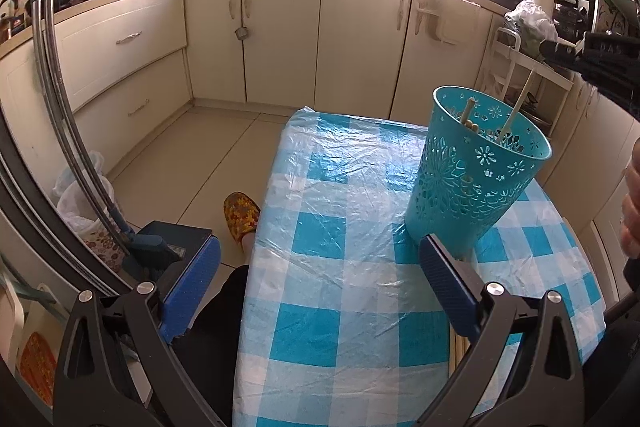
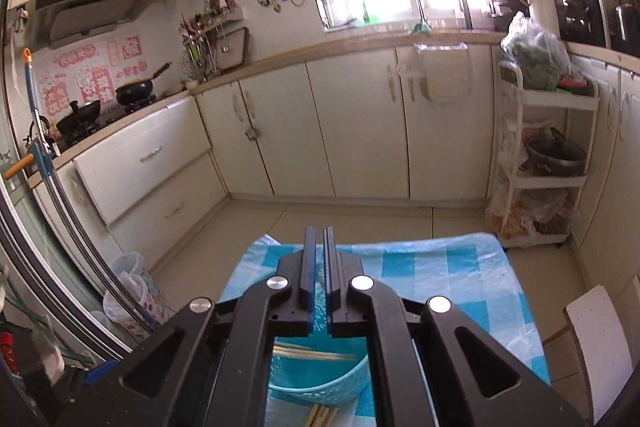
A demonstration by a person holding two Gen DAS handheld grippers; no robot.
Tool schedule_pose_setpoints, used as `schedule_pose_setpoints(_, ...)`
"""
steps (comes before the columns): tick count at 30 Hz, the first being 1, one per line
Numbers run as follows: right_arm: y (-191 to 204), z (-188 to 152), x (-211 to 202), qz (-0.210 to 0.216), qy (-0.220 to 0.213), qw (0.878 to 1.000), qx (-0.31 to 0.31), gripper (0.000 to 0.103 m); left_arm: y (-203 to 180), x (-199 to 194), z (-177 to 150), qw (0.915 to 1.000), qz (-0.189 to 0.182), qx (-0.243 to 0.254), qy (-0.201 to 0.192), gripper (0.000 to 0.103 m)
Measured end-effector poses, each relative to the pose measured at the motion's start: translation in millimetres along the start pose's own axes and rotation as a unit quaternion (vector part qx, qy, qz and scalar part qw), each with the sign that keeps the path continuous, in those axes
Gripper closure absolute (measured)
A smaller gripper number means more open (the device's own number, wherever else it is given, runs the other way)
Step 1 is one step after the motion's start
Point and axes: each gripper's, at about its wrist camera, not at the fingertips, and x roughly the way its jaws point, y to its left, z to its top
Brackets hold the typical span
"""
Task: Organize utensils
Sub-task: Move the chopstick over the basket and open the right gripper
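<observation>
A teal perforated basket (image 1: 476,171) stands on the blue-checked tablecloth (image 1: 320,187), toward its right side. Several chopsticks (image 1: 516,107) lean inside it, and one long one sticks up past the rim. My left gripper (image 1: 320,283) is open over the cloth, its right finger (image 1: 448,287) close to the basket's foot. More chopsticks (image 1: 460,347) lie on the table beneath that finger. My right gripper (image 1: 560,51) hovers above and right of the basket, just over the tall chopstick's top. In its own view the right gripper (image 2: 319,231) is shut with nothing between its pads. The basket (image 2: 320,383) and loose chopsticks (image 2: 320,417) show below it.
A foot in a patterned slipper (image 1: 240,215) rests on the floor left of the table. Lined bins (image 2: 132,287) stand at the left. A white shelf trolley (image 2: 540,147) and a white seat (image 2: 600,339) are on the right. A hand (image 1: 632,203) shows at the right edge.
</observation>
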Motion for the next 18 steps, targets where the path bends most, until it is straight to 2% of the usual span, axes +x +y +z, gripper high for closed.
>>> schedule_pose_setpoints(4,0.0,-10.7,6.3,-0.003,0.02,1.0,0.001,0.099,0.1,0.6,-1.1,1.0,-0.002,-0.002,0.004,0.008)
schedule_pose_setpoints(8,0.4,-16.7,-5.0,-0.004,0.016,1.0,0.008,0.098,-0.6,-0.1,-2.1,1.0,-0.003,-0.001,0.005,0.008)
schedule_pose_setpoints(11,-0.8,-25.3,-18.5,-0.006,0.012,1.0,0.014,0.086,-1.0,0.1,-3.3,1.0,-0.003,-0.001,0.008,0.008)
schedule_pose_setpoints(12,-1.6,-30.6,-23.6,-0.007,0.013,1.0,0.017,0.077,-1.0,-0.3,-4.1,1.0,-0.003,-0.001,0.008,0.008)
schedule_pose_setpoints(13,-2.7,-35.1,-25.7,-0.008,0.016,1.0,0.019,0.072,-1.3,-0.6,-4.7,1.0,-0.003,0.0,0.009,0.008)
schedule_pose_setpoints(18,-3.7,-79.3,-26.0,-0.012,0.07,0.997,0.024,0.072,-2.4,-2.1,-7.4,0.9999,-0.006,0.003,0.012,0.008)
